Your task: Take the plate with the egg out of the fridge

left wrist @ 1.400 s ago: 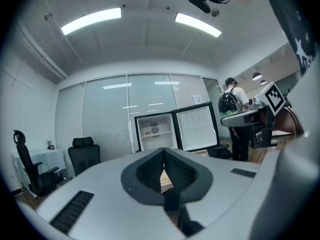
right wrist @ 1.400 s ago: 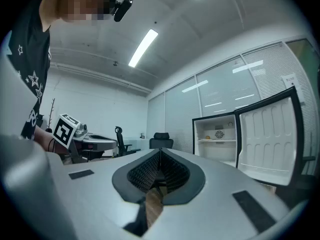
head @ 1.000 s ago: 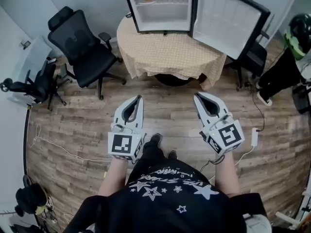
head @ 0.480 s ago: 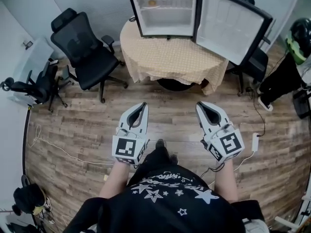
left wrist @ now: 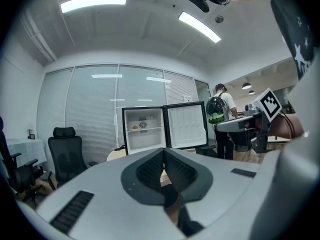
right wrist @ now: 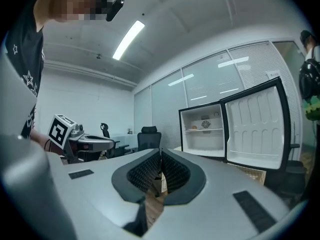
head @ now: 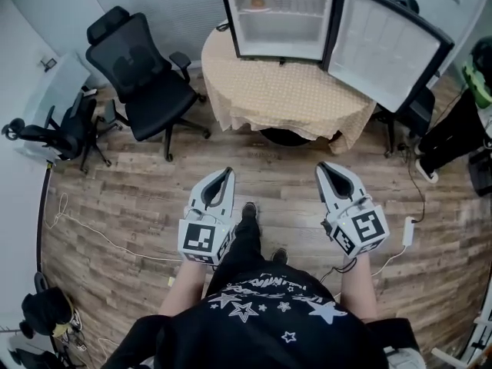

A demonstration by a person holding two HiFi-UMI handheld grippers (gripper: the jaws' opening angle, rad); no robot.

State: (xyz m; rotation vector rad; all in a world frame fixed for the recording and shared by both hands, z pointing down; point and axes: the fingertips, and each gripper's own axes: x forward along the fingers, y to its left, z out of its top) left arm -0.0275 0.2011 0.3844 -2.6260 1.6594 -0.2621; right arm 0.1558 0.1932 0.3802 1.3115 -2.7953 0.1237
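Two grippers are held low over the wooden floor [head: 123, 198], near the person and well apart from the table. The left gripper [head: 225, 172] is seen with its jaws brought together at the tips and nothing between them; the right gripper [head: 323, 166] is likewise closed and empty. One cube with a square black-and-white marker is carried on each gripper.

One small fridge [head: 240, 29] is stood on the far side of one round table [head: 284, 91], which is covered with a beige cloth. Its single door [head: 388, 44] is swung wide open to the right. The plate with the egg [head: 257, 3] is found inside, on the upper shelf, toward the left. A round sticker is fixed on the back wall of the fridge; its print cannot be read.

Two black office chairs are counted on the left: a large one [head: 142, 68] just left of the table and a smaller one [head: 54, 133] farther left, beside a white desk [head: 54, 83]. One white adapter [head: 409, 231] on a cable is laid on the floor at the right.

White stars and a line of lettering are printed on the person's black shirt [head: 261, 314]; the lettering cannot be made out.

In the left gripper view, one other person with a backpack [left wrist: 220, 115] is seen beyond the fridge door, and two ceiling light strips are lit.
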